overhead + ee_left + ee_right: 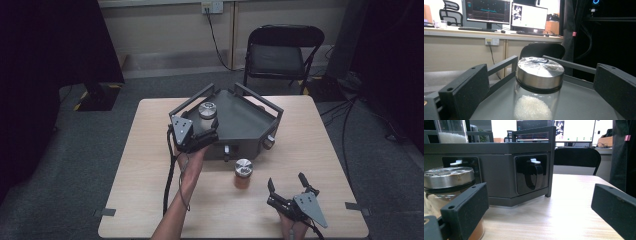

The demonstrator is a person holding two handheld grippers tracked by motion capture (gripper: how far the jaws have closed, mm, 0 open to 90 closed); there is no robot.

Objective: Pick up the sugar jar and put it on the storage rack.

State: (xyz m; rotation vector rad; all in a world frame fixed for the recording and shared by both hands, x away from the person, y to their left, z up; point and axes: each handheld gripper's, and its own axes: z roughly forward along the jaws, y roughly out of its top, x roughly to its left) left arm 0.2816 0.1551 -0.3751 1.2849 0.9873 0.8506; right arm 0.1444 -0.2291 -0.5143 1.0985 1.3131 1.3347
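The left gripper (207, 136) hangs with jaws wide around the glass jar of white granules (537, 85) at the tray's (245, 122) near-left corner; smooth, breakable glass (likely slippery), best clasped below the steel lid (539, 72). The right gripper (287, 187) rests open.

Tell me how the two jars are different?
The white jar stands on the dark rack; the brown jar stands on the table. The white jar holds white grains, the brown jar brownish powder. Both are upright, glass, with shiny metal lids.
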